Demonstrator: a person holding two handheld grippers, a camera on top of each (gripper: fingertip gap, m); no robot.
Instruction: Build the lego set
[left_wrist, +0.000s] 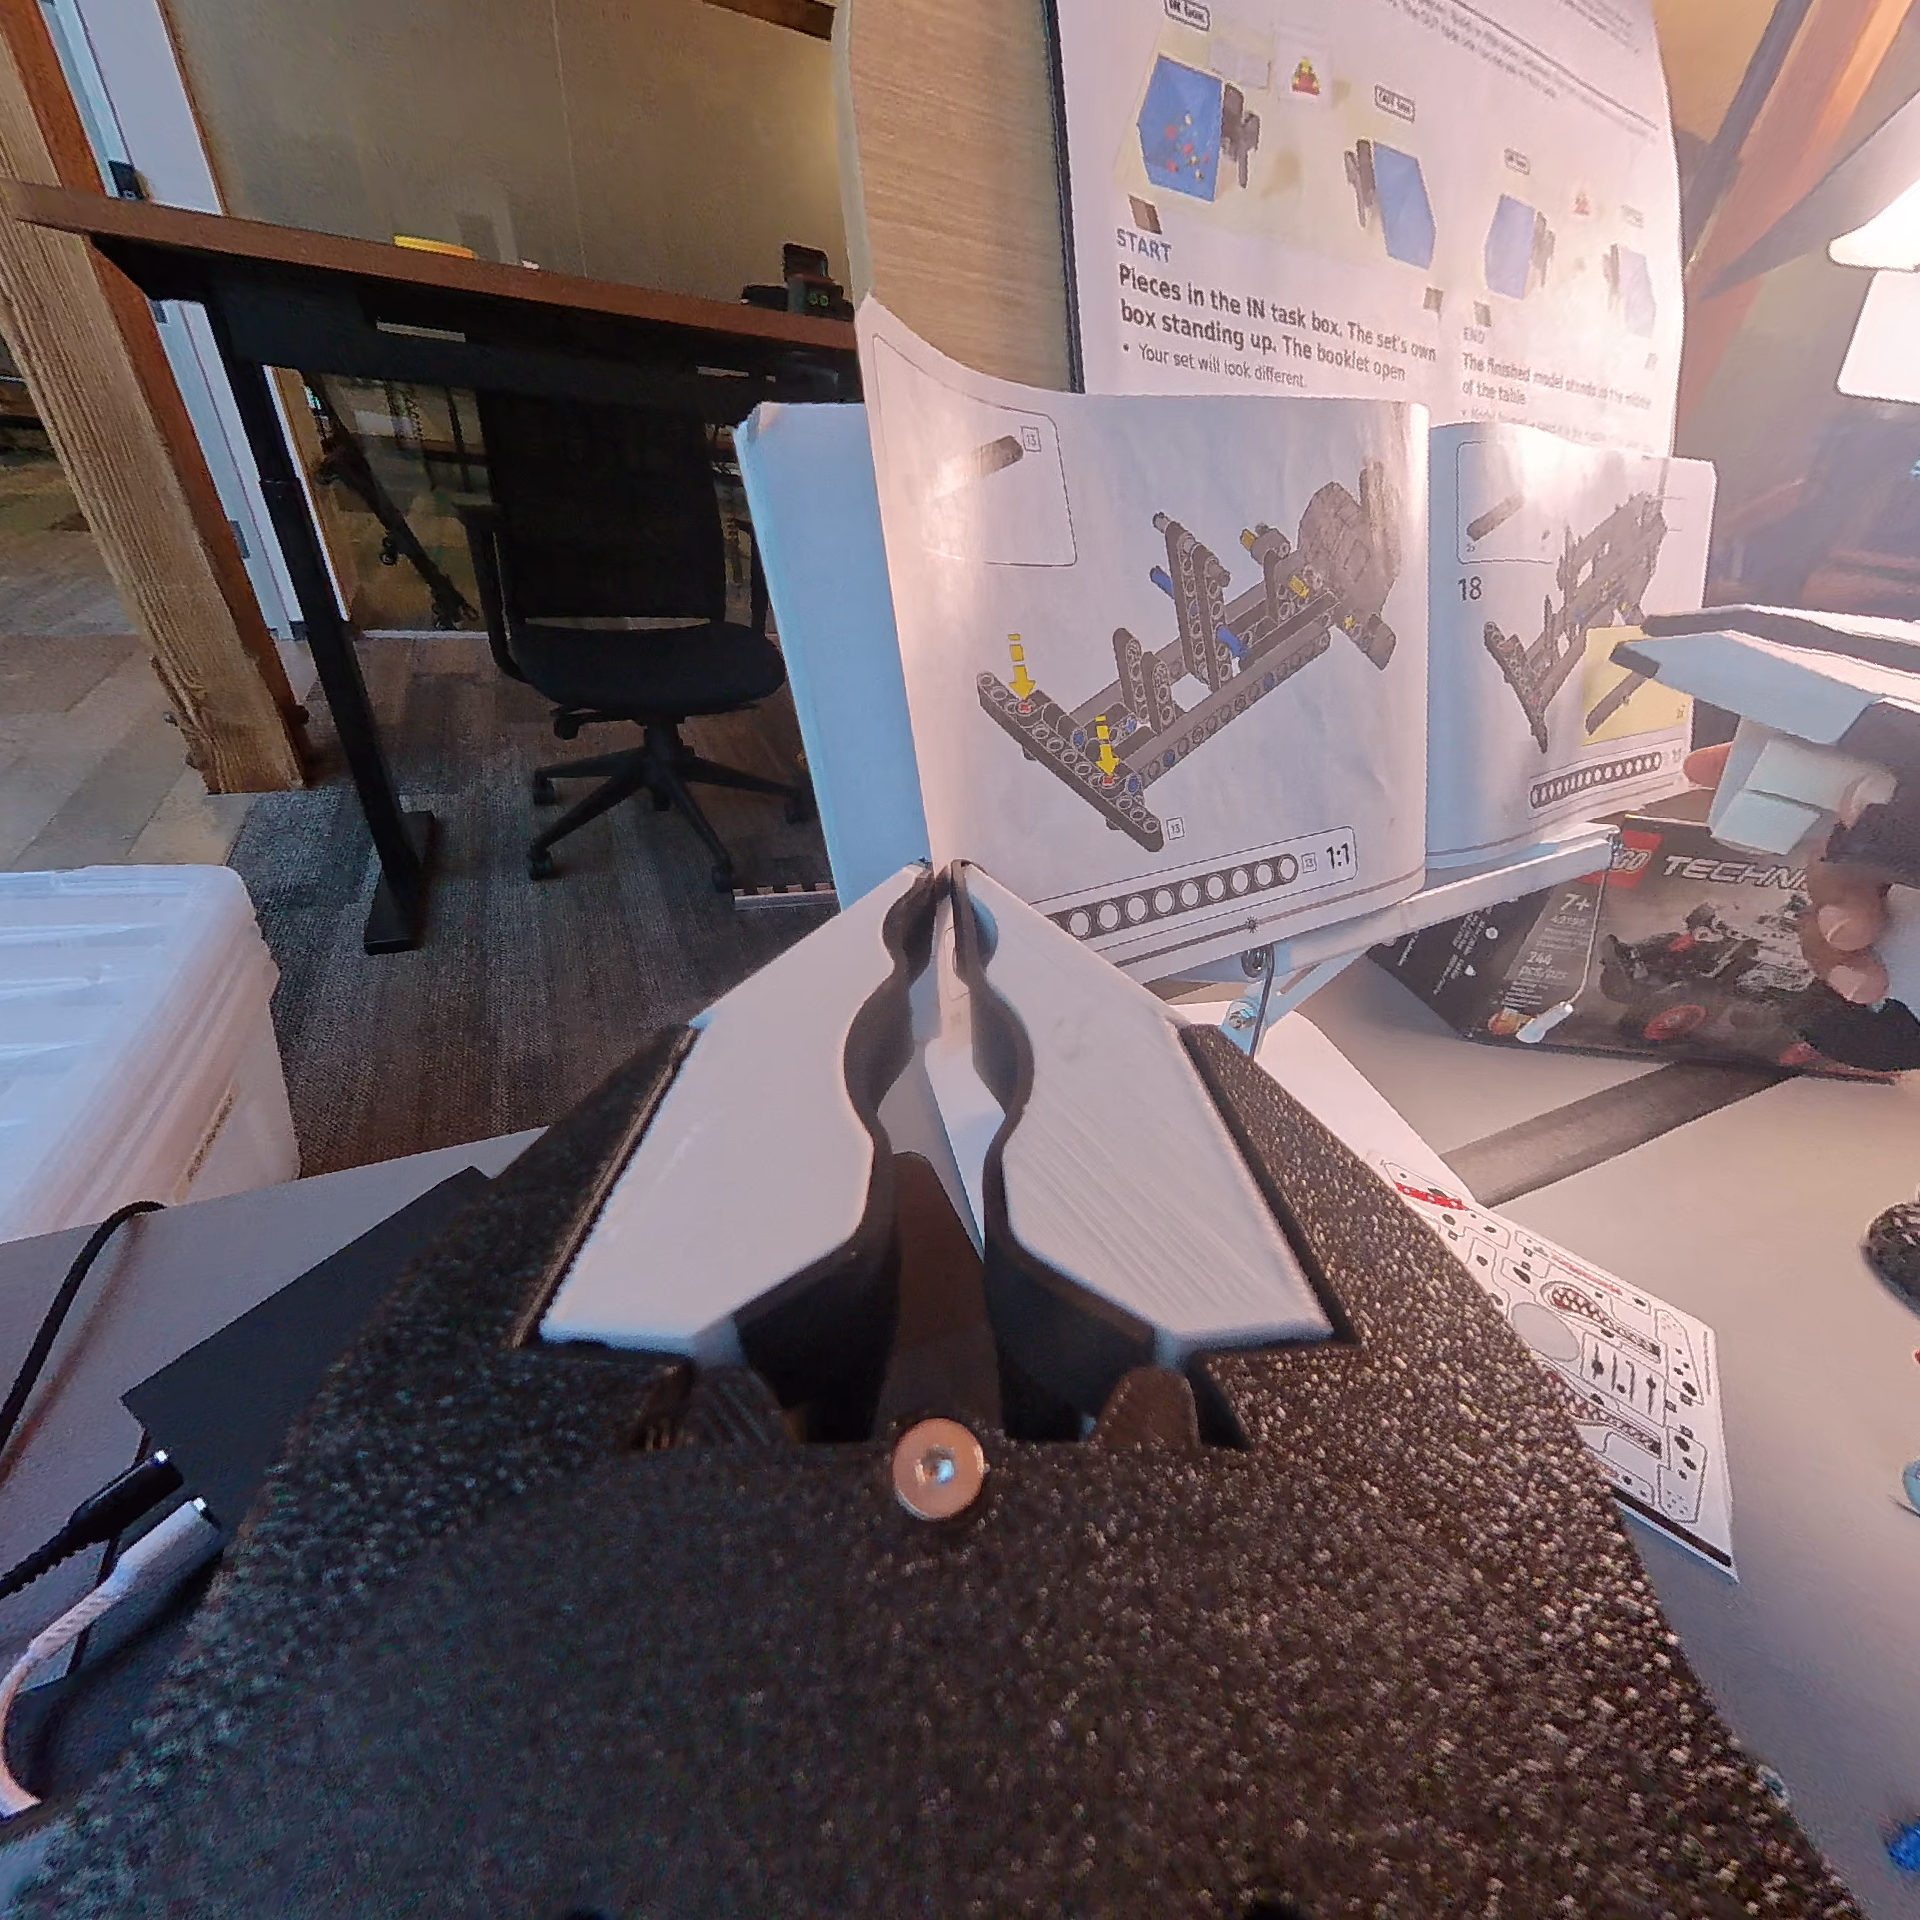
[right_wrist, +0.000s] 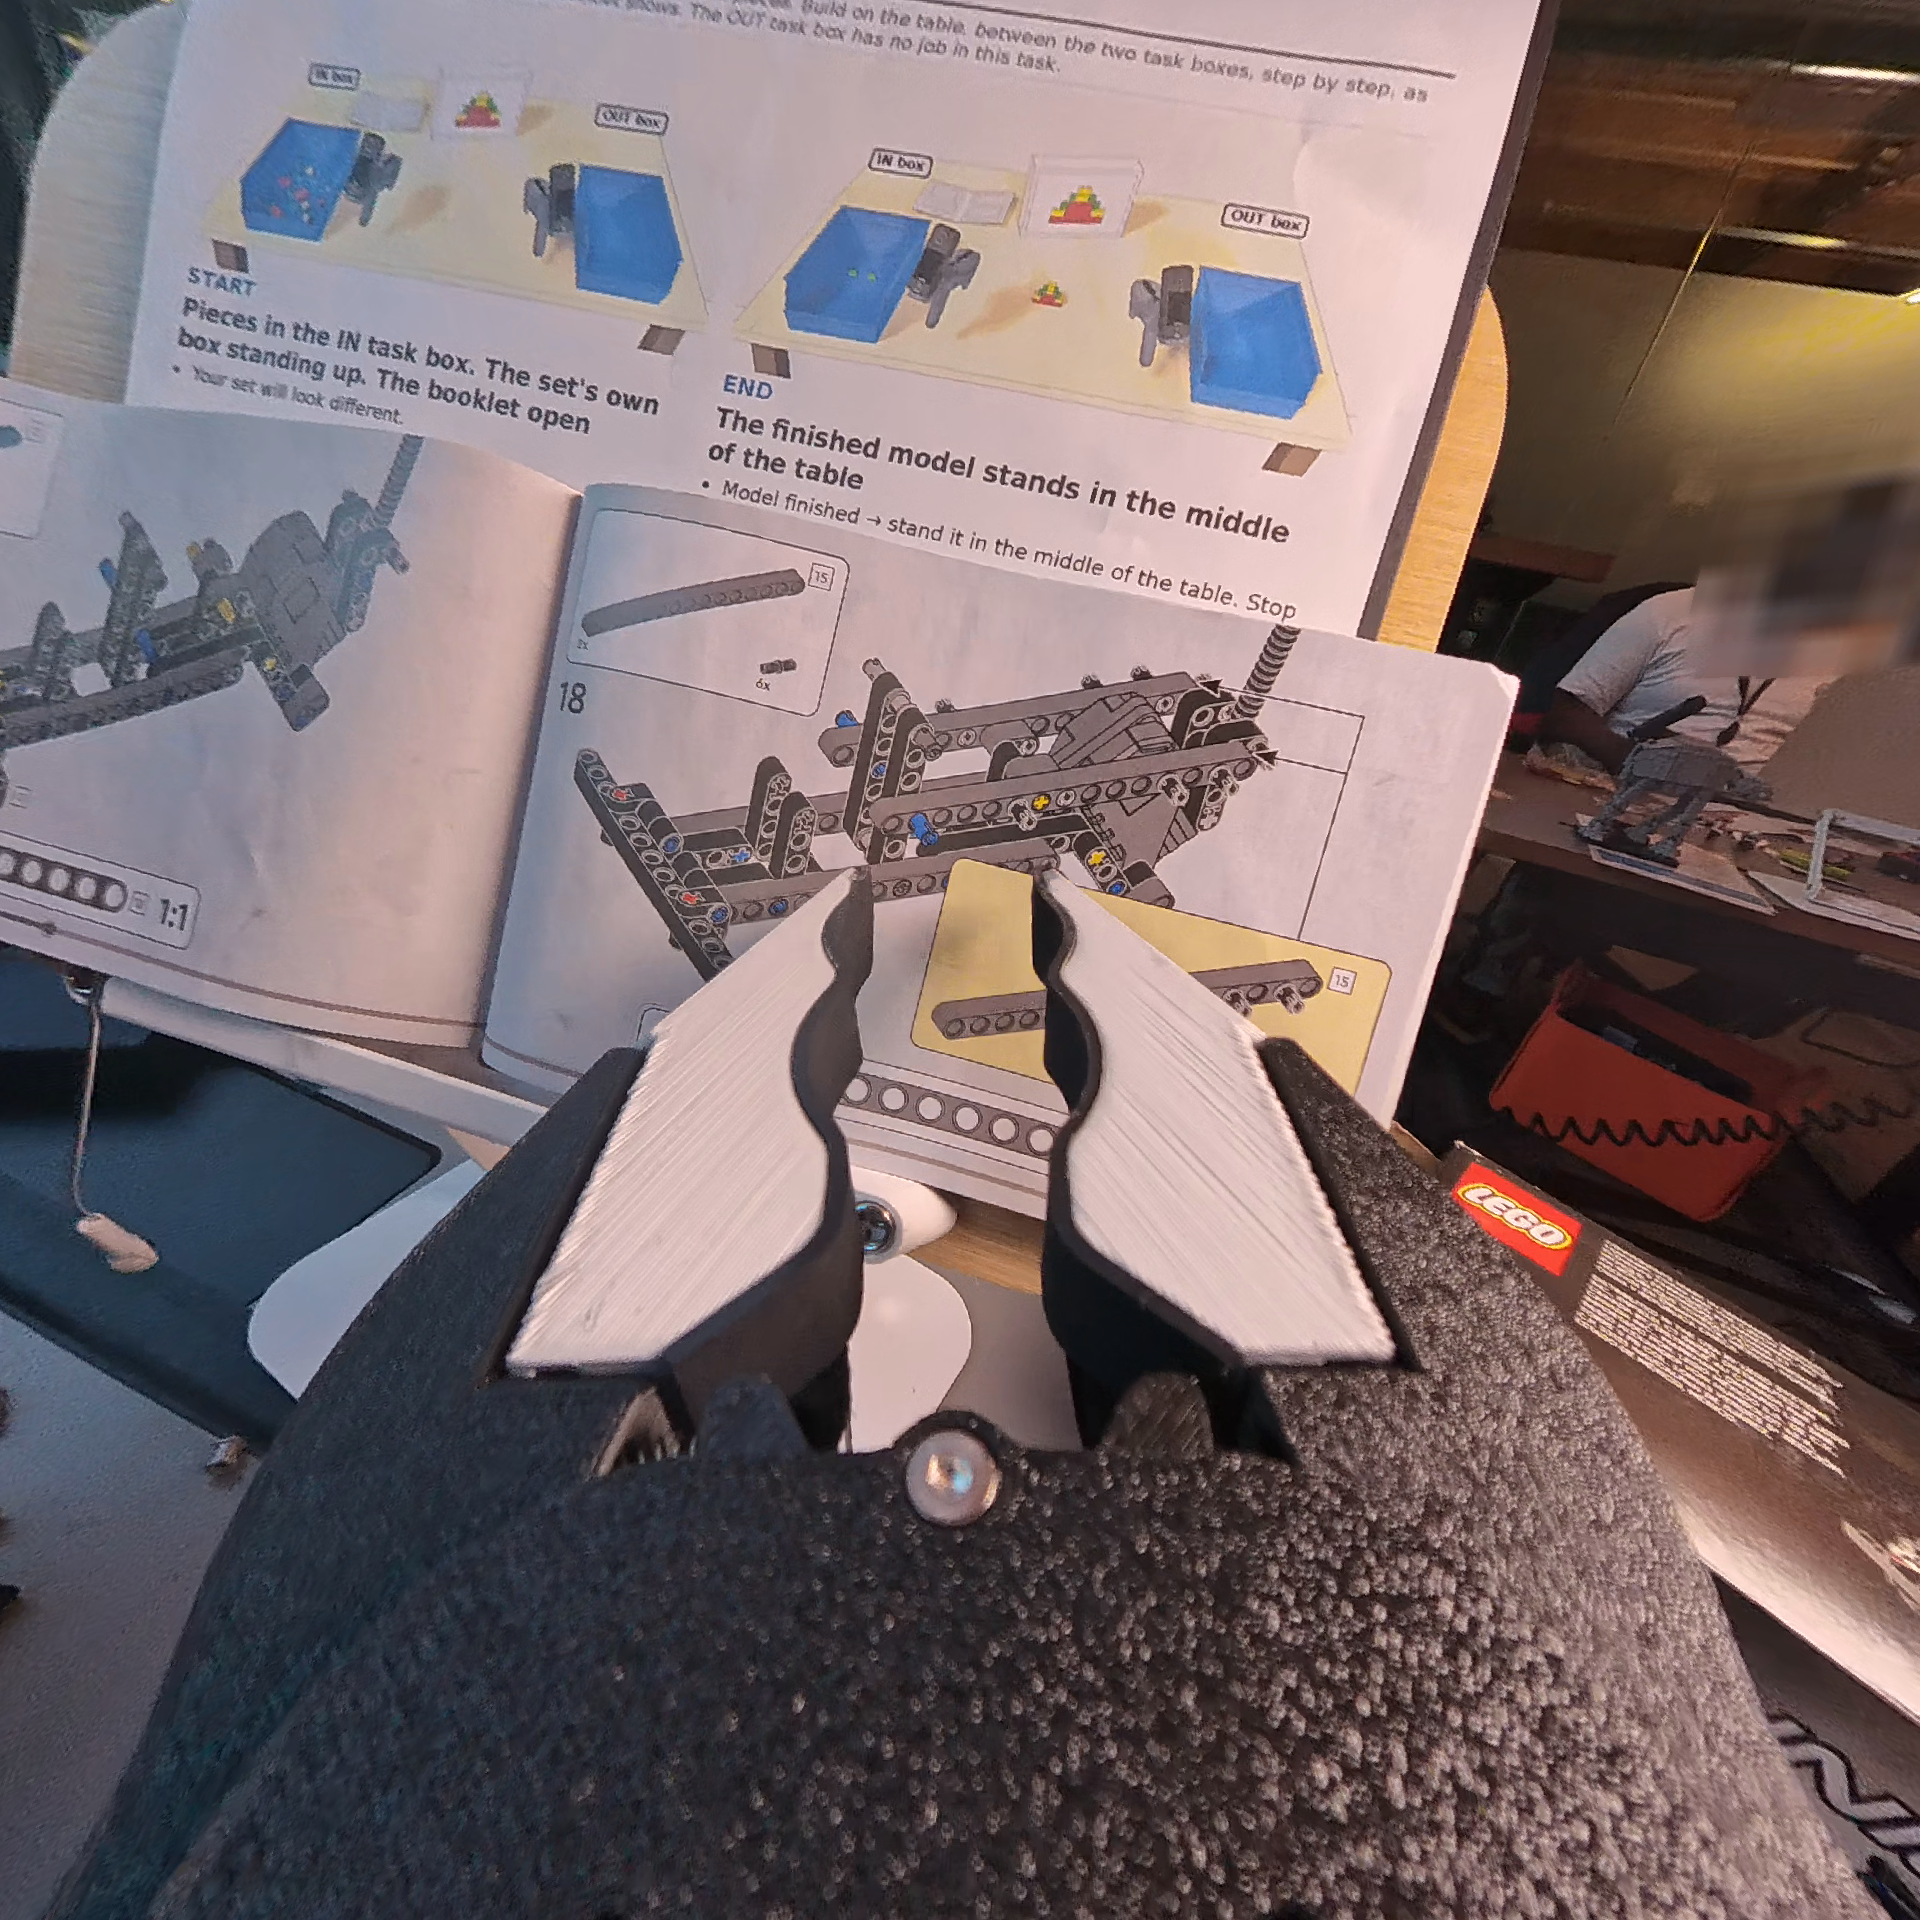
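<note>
Booklet (right_wrist: 727, 790) propped open on its stand, both tongs raised toward it and holding nothing.

Booklet pages fill my right view from 9 to 2 o'clock, spine near vertical, the drawn beam's long axis running 8 to 2. My right tongs (right_wrist: 948, 881) point straight at the right-hand page at 12, jaws apart, empty. My left tongs (left_wrist: 943, 871) sit closed, tips meeting on nothing, with the left page (left_wrist: 1143, 644) at 12 to 1. I see no loose pieces or model in either view, so I cannot tell which hand is nearer them. I judge this a reading pause. Lego box (left_wrist: 1642, 966) lies at 3 o'clock, sticker sheet (left_wrist: 1579, 1382) at 4, task sheet (right_wrist: 831, 260) behind.
</note>
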